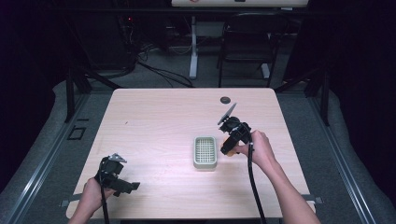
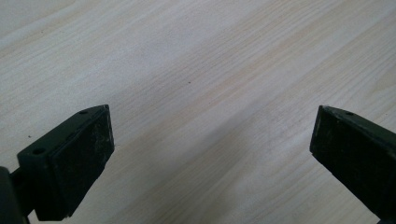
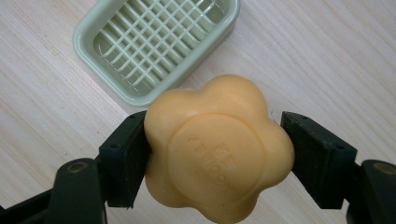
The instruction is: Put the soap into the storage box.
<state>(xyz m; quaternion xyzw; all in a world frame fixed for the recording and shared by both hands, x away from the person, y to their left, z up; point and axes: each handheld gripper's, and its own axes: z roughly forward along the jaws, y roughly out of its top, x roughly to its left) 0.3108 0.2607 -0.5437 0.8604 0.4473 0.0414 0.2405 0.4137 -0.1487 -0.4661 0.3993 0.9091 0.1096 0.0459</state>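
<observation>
Orange flower-shaped soap bar (image 3: 217,149) sits clamped in the right gripper (image 3: 217,154), just short of the pale-green slatted plastic soap dish (image 3: 156,44), probably its destination; left gripper (image 2: 212,149) gapes wide, idle.

Pretty dark room overall, black walls all round, light falling mostly on the pale wood-grain desk (image 1: 154,121). Small round black grommet (image 1: 225,100) near the desk's far edge, right of centre. Grey carpeted floor (image 1: 56,154) to both sides, with metal rails (image 1: 42,172) running along it. Behind the far edge: a black chair (image 1: 245,42), a white table leg (image 1: 193,46) under a white tabletop (image 1: 238,3), and a tangle of black cables (image 1: 154,67) across the floor.
</observation>
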